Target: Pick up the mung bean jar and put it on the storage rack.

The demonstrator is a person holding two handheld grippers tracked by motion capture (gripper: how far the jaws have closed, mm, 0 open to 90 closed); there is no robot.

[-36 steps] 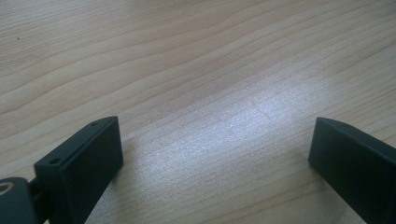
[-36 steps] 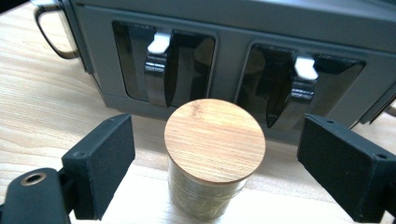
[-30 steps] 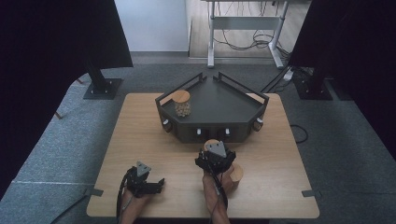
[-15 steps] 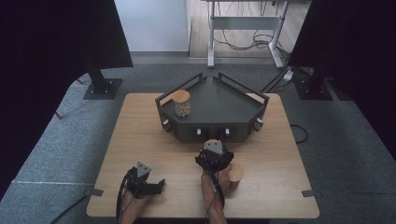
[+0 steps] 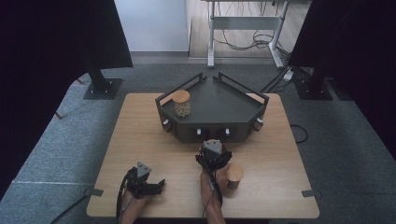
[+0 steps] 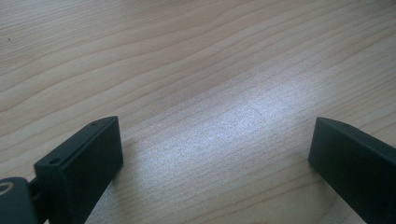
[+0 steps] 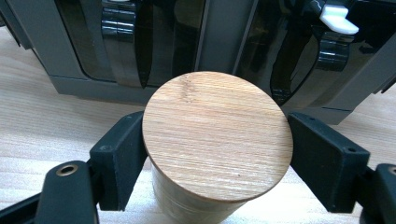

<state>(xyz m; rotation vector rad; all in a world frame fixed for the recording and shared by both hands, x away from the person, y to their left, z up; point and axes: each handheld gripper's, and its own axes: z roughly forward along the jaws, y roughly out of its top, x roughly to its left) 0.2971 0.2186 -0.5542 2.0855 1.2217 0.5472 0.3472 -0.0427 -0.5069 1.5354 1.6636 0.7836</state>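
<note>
Black grippers [image 5: 145, 185] with grey 3-cornered plates, trailing black cables.

The jar [image 7: 217, 144] stands upright on the wooden table [image 5: 140, 135] — a round glass body under a flat bamboo lid [image 7: 217, 135], which is closed on it. It is just in front of the dark tray-stand [image 5: 219, 100], and a second lidded jar [image 5: 182, 102] stands upon that stand.
</note>
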